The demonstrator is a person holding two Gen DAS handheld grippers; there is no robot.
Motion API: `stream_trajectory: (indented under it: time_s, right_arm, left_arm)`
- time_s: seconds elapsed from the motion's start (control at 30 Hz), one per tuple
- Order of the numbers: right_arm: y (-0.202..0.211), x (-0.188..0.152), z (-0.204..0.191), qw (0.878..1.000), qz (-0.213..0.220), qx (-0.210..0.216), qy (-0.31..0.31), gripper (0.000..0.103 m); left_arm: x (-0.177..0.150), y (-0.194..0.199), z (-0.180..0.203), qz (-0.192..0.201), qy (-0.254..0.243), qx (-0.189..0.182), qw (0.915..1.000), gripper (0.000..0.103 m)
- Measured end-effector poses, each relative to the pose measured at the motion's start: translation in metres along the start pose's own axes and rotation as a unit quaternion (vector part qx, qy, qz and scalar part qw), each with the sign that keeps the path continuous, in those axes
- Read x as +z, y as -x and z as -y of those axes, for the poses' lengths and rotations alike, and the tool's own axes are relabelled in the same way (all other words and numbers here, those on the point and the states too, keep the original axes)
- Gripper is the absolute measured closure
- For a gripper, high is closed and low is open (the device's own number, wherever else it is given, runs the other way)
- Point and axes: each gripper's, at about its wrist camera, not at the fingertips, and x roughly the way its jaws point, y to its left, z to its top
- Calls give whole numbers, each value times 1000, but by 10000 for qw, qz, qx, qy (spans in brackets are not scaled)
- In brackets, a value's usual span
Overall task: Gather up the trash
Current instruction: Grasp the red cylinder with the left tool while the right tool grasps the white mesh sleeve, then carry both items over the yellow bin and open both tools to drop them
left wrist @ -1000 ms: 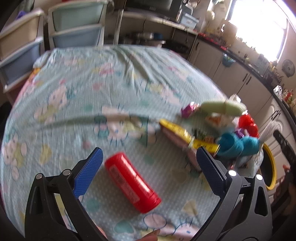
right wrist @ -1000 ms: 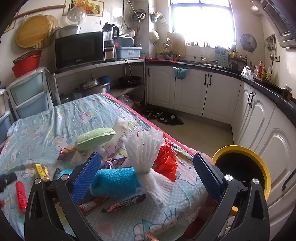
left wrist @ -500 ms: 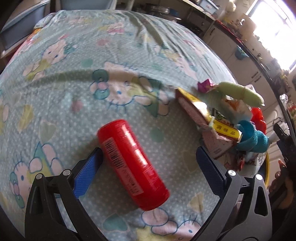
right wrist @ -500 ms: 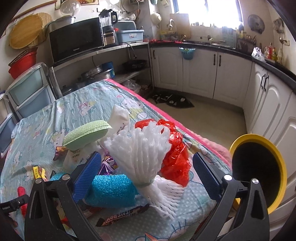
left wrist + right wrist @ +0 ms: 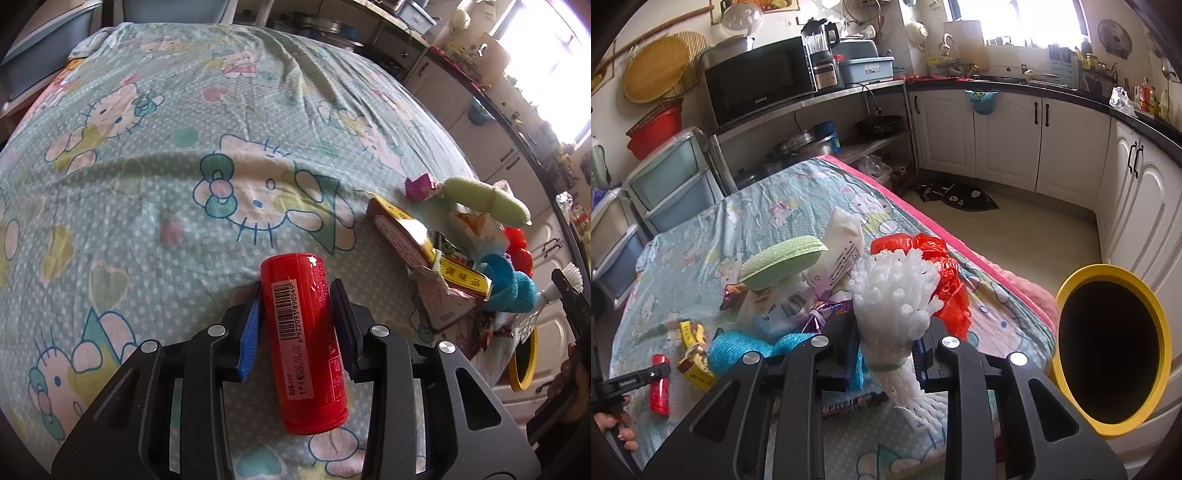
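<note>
A red canister [image 5: 303, 332] with a barcode label lies on the cartoon-print tablecloth [image 5: 184, 147]. My left gripper [image 5: 296, 286] is closing, and both blue pads touch the canister's sides. In the right wrist view a white foam net bundle [image 5: 894, 291] stands among the trash pile. My right gripper [image 5: 888, 332] is closing too, its pads squeezing the bundle's tied waist. A yellow-rimmed bin [image 5: 1108, 343] gapes just right of the table, below its edge. The canister [image 5: 659, 384] also shows at the far left of that view.
Around the foam net lie a red plastic bag [image 5: 945, 273], a green foam pad [image 5: 783, 266], a white packet [image 5: 842, 247], a blue net roll [image 5: 738, 343] and a yellow box [image 5: 694, 365]. The table's pink edge [image 5: 960, 243] borders the kitchen floor, with white cabinets beyond.
Both grippers went from wide open to closed around their objects. The left one came down over the red canister; the right one moved in onto the white foam net.
</note>
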Motion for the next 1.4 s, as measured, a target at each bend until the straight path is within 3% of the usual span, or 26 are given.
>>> stream_trajectory:
  time_s: [0.23,0.5,1.0,1.4]
  right_arm:
    - [31,-1,10,9996,189,118,-147,81]
    - [64,5,34,9982,454,98,-374,81]
    - [109,13,97,9915,938,-245,-870,81]
    - [137,10,163,9775,1404,-664,-1429,81]
  left_arm:
    - [3,26,12,338,-244,-330,9986,76]
    - [6,57,74,671,-871,-1001,9889,76]
    - [16,61,226,913,-2047,-2032,9531,76]
    - [1,31,334,686,-2480,-2681,9284,76]
